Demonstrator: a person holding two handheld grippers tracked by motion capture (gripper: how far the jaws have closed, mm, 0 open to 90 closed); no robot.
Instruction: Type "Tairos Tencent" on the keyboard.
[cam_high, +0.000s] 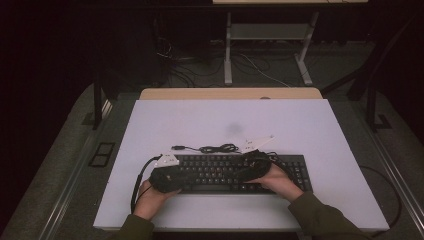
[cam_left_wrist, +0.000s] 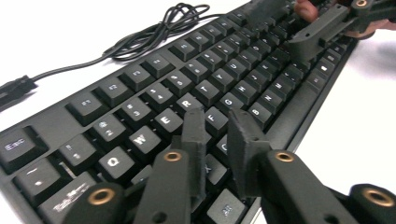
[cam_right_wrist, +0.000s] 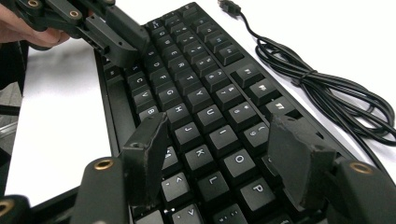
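Observation:
A black keyboard (cam_high: 215, 170) lies near the front of the white table (cam_high: 225, 120). Both grippers hover low over its keys, pointing toward each other. My left gripper (cam_left_wrist: 217, 119) is over the left letter keys by E, R and F, its jaws drawn close with a narrow gap and nothing between them; it also appears as the left gripper (cam_high: 192, 176). My right gripper (cam_right_wrist: 219, 126) stands open over the keyboard (cam_right_wrist: 196, 84) around K, L and O, holding nothing, and is the right gripper (cam_high: 239, 172) from above. Each hand grips its tool from the table's front edge.
The keyboard's black cable (cam_high: 215, 148) lies bundled behind it, and its USB plug (cam_right_wrist: 229, 7) rests loose on the table. Bare white surface stretches behind and to both sides. Beyond the far edge are a wooden strip, desk legs (cam_high: 228, 55) and floor cables.

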